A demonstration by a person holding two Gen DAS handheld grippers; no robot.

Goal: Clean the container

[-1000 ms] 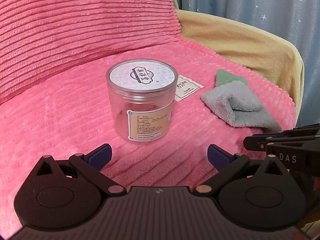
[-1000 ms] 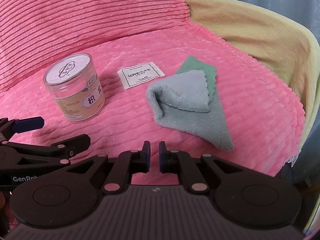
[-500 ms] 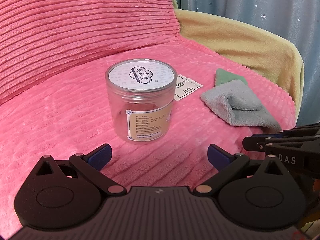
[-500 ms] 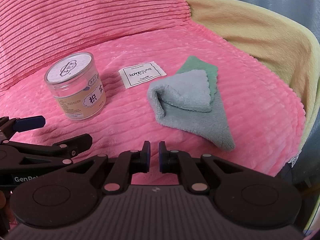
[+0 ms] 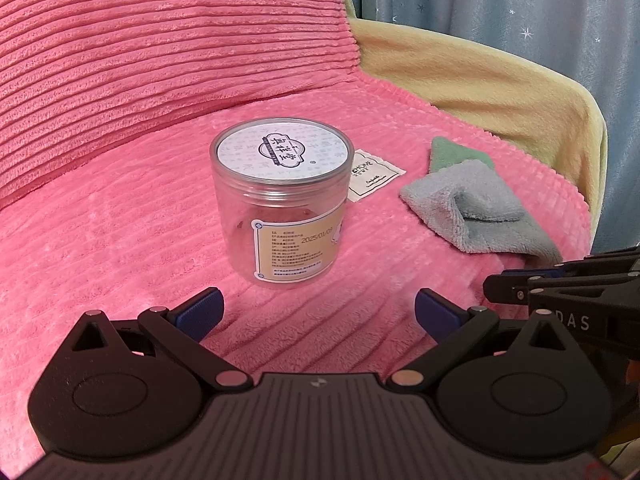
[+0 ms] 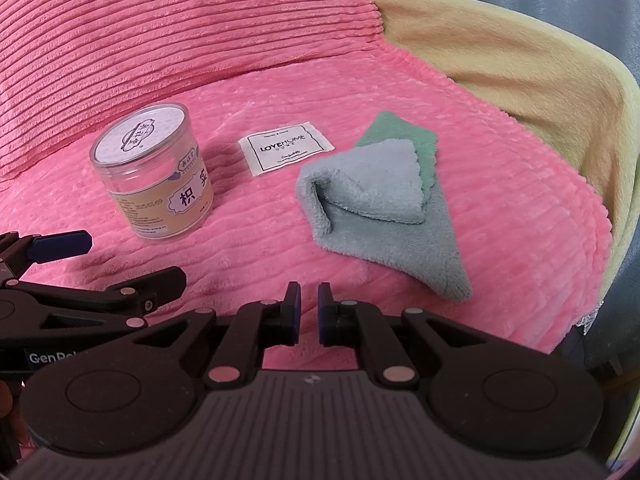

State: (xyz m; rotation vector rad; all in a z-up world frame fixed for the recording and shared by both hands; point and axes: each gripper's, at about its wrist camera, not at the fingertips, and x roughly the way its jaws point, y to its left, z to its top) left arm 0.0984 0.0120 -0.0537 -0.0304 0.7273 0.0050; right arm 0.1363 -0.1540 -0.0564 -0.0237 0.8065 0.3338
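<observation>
A clear plastic jar (image 5: 282,204) with a white printed lid and a tan label stands upright on the pink ribbed blanket (image 5: 120,220). My left gripper (image 5: 319,312) is open just short of the jar, nothing between its blue pads. To the jar's right lies a folded grey-and-green cloth (image 5: 476,204). In the right wrist view the jar (image 6: 154,178) is at the left and the cloth (image 6: 380,204) lies ahead of my right gripper (image 6: 309,312), whose fingers stand almost together with nothing between them.
A white printed label patch (image 6: 286,148) lies flat between jar and cloth. A pink ribbed cushion (image 5: 160,48) rises behind. A yellow blanket (image 6: 520,60) drapes the right armrest, with blue star-patterned curtain (image 5: 520,4) beyond. The seat drops off at the right.
My left gripper has edged slightly closer to the jar. The right gripper has shifted a little, so jar and cloth sit slightly lower in its view. Both jaw states are unchanged.
</observation>
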